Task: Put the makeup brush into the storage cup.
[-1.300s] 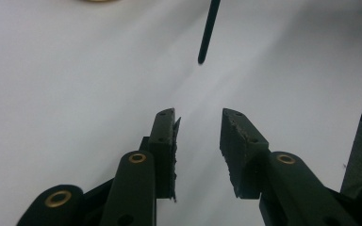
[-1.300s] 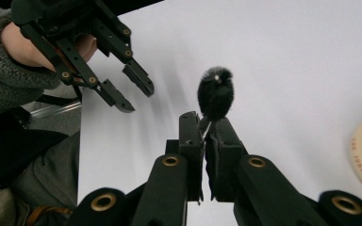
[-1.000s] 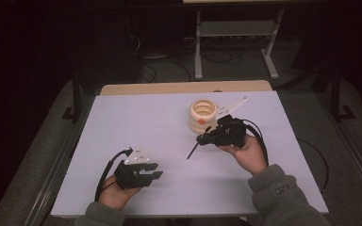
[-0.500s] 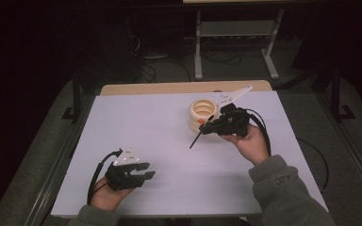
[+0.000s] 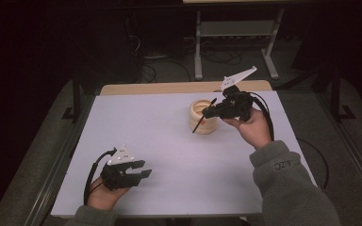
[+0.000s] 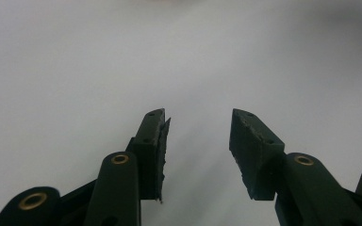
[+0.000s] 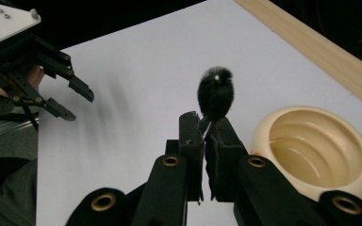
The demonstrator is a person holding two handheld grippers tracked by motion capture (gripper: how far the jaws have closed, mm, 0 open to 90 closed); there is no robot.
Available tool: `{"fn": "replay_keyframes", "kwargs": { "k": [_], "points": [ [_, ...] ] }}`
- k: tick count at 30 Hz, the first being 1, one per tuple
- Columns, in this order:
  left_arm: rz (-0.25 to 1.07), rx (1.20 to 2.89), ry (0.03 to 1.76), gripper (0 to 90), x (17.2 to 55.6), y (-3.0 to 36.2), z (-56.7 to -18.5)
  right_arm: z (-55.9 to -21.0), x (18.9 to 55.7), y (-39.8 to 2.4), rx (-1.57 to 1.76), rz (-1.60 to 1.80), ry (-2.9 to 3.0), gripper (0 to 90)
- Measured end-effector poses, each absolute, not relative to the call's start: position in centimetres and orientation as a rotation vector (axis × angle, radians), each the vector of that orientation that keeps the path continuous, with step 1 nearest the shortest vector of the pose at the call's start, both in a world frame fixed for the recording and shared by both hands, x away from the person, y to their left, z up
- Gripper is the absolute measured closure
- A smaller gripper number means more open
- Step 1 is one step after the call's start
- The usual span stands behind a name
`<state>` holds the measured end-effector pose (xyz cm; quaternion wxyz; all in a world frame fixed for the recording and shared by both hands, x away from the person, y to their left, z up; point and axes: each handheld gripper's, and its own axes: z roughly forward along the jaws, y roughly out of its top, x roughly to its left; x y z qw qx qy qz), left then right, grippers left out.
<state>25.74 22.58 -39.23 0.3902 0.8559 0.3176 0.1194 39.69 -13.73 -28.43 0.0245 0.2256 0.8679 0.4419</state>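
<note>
My right gripper [image 5: 208,113] is shut on a thin black brush [image 5: 198,126], held above the table beside a cream ribbed cup [image 5: 210,127] at the back right. In the right gripper view the brush's fuzzy black head [image 7: 215,96] sticks up past the closed jaws, with the cup [image 7: 316,150] to its right. My left gripper [image 5: 146,168] rests low near the table's front left. Its jaws have just been opening, and they stand apart with nothing between them [image 6: 198,127]. It appears farther off in the right gripper view [image 7: 82,106].
A white sheet [image 5: 169,141] covers the table, with a wooden strip [image 5: 169,88] along the far edge. A metal stand [image 5: 235,33] and cables lie on the dark floor behind. A sleeve [image 5: 287,188] crosses the front right corner.
The right hand has risen and moved toward the back right with the brush, up to the cup. The left gripper's jaws have spread wider; the left hand has hardly moved.
</note>
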Motion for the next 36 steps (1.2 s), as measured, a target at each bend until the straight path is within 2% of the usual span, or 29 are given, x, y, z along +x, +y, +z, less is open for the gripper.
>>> {"fn": "replay_keyframes", "kwargs": {
  "k": [20,36],
  "points": [
    [0.312,2.163,0.834,53.2,25.8,23.3,-39.1,-25.9,42.9,-13.4,0.780,1.325,2.628,84.5],
    [0.319,2.155,0.834,52.1,25.9,23.5,-39.2,-25.7,45.2,-13.7,0.892,1.268,2.574,84.4]
  ]
}}
